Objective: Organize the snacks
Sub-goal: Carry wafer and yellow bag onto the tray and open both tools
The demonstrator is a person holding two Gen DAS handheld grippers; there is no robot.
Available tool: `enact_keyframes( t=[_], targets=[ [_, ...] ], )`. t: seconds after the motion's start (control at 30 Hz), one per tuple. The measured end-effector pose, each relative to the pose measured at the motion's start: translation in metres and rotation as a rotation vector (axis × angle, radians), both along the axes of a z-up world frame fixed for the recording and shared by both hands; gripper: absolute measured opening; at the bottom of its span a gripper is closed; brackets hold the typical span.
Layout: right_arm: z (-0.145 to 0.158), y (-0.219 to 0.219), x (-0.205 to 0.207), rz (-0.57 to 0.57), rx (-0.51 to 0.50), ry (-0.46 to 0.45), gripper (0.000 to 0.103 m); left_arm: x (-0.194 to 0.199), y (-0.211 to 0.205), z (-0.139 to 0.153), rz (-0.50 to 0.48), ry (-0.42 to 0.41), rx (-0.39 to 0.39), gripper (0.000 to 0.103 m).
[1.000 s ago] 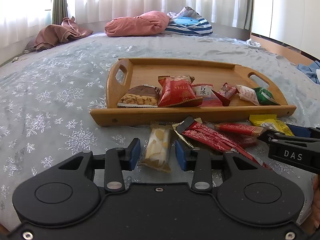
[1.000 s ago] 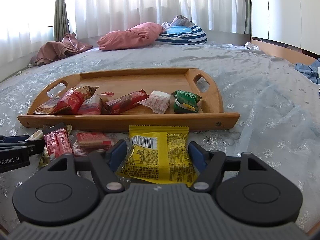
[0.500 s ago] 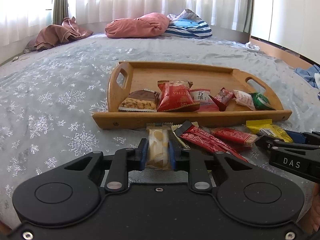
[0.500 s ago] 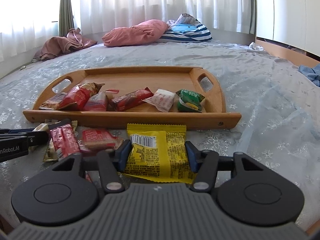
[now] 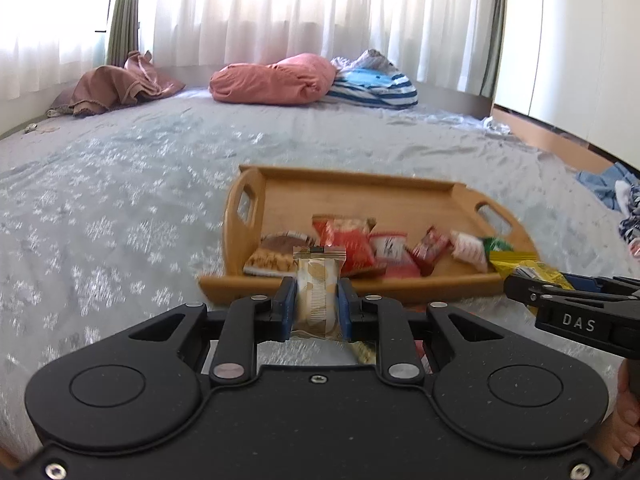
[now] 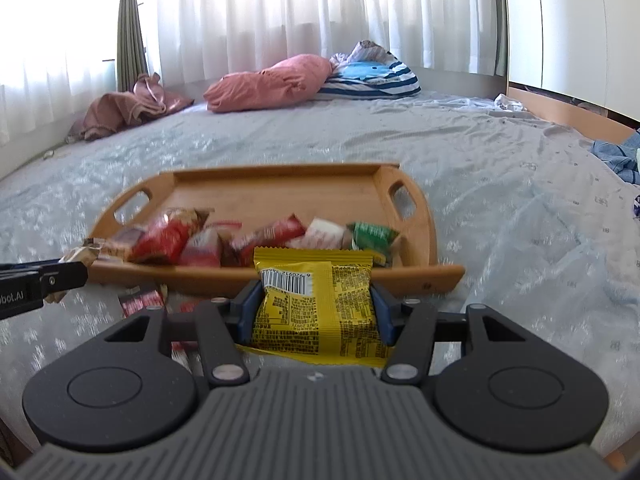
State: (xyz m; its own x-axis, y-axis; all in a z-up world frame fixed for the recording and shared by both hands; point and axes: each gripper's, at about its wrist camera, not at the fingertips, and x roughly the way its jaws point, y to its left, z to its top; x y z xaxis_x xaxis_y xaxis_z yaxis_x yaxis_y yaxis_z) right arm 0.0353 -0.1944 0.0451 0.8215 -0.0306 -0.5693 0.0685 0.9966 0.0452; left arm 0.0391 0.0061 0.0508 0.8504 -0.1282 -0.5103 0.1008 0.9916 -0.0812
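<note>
My left gripper (image 5: 317, 298) is shut on a beige biscuit packet (image 5: 319, 288) and holds it above the bed, just in front of the wooden tray (image 5: 352, 188). My right gripper (image 6: 314, 302) is shut on a yellow snack packet (image 6: 316, 304), lifted before the tray's (image 6: 276, 188) near rim. Several snack packets lie along the tray's near side, among them a red bag (image 5: 346, 240) and a green packet (image 6: 372, 236). The right gripper shows at the right of the left wrist view (image 5: 516, 282). The left gripper shows at the left of the right wrist view (image 6: 76, 270).
Red snack bars (image 6: 142, 302) lie on the grey snowflake bedspread (image 5: 120, 200) below the grippers. A pink pillow (image 5: 276, 80), a striped cushion (image 5: 372, 88) and a brown cloth (image 5: 116, 88) lie at the far side. Blue clothes (image 5: 612, 184) lie at the right edge.
Both grippers closed on their packets, then lifted them off the bedspread toward the tray. The loose snacks on the bed dropped lower in view.
</note>
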Motion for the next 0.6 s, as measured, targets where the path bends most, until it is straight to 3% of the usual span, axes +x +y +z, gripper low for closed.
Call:
enact_keyframes(
  t=[0.23,0.43,0.6],
  targets=[
    [0.019,-0.006,0.032,-0.002,-0.009,-0.008,0.059,0.037,-0.002,0.022,-0.011,-0.016,-0.024,0.021],
    [0.034,-0.023,0.088,-0.001,0.009,0.014,0.059,0.093,0.003,0.039,0.001,-0.003,-0.020,0.021],
    [0.033,-0.047,0.147,0.025,0.071,0.093,0.059,0.152,0.013,0.037,0.031,0.044,-0.044,0.021]
  ],
)
